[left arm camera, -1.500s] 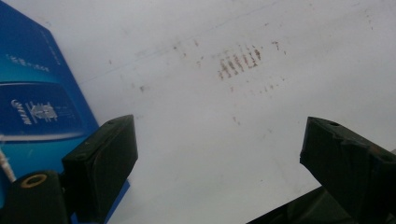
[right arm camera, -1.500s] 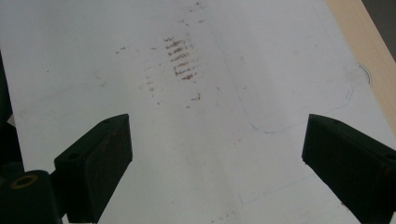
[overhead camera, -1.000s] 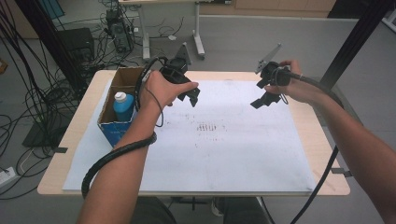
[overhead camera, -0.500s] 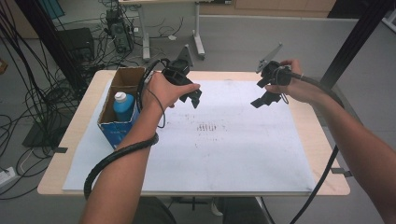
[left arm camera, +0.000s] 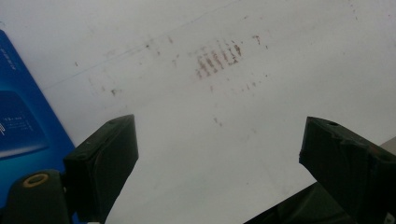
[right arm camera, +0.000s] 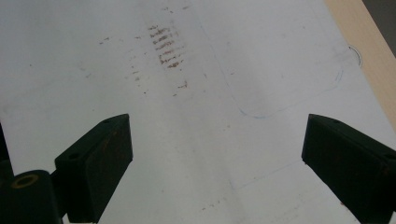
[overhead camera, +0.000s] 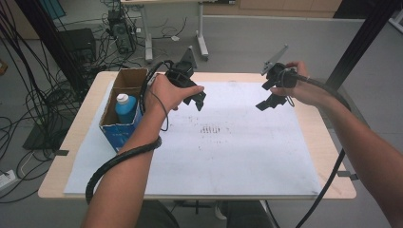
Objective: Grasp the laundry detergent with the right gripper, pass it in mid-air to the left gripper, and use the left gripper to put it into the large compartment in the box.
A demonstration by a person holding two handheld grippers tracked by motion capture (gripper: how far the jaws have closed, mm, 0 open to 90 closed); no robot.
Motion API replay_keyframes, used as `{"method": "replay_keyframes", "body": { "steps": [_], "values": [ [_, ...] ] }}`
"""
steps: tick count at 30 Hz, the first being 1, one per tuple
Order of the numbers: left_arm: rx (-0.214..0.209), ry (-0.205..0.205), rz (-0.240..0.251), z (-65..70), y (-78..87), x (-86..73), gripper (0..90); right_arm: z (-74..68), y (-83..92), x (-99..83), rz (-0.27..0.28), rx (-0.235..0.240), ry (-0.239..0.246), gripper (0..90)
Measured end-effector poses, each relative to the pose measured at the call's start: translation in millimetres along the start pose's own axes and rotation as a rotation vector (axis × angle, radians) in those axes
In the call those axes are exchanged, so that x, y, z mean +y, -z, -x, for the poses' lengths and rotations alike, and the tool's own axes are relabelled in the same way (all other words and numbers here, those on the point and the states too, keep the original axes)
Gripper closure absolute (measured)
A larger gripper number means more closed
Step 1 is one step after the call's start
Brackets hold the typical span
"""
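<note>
Left claw (overhead camera: 197,100) spread wide, nothing btwn the jaws, hovering over the white sheet (overhead camera: 228,156) at approx 11 o'clock from sheet centre. Right claw (overhead camera: 272,102) also spread, empty, up at approx 1 o'clock, well apart from the left one. Both point down at the sheet w/ its patch of brown smudge marks (overhead camera: 211,129) near centre, roughly 6 o'clock of the gap btwn the claws. Left gripper view: smudges (left arm camera: 219,58) ahead at 12, blue box wall (left arm camera: 21,126) at 9. Cardboard box (overhead camera: 124,83) sits on the surface at 9 o'clock of the left claw, just beside the hand; blue bottle w/ white cap (overhead camera: 126,108) stands upright inside. Right gripper view: smudges (right arm camera: 166,46) at 11, bare surface edge (right arm camera: 364,51) at 2.
</note>
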State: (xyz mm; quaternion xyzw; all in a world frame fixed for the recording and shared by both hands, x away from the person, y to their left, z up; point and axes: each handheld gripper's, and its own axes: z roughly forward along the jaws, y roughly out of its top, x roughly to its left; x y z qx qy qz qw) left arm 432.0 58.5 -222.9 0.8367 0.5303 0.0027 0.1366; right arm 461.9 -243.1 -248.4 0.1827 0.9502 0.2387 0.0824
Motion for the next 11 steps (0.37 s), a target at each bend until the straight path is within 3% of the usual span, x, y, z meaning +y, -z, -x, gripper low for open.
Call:
{"method": "replay_keyframes", "body": {
  "steps": [11],
  "values": [
    [-0.007, 0.003, 0.01, -2.5, 0.6, -2.8, 11.9, -0.8, -0.5, -0.2, 0.004, 0.0, 0.0, 8.7]
  ]
}}
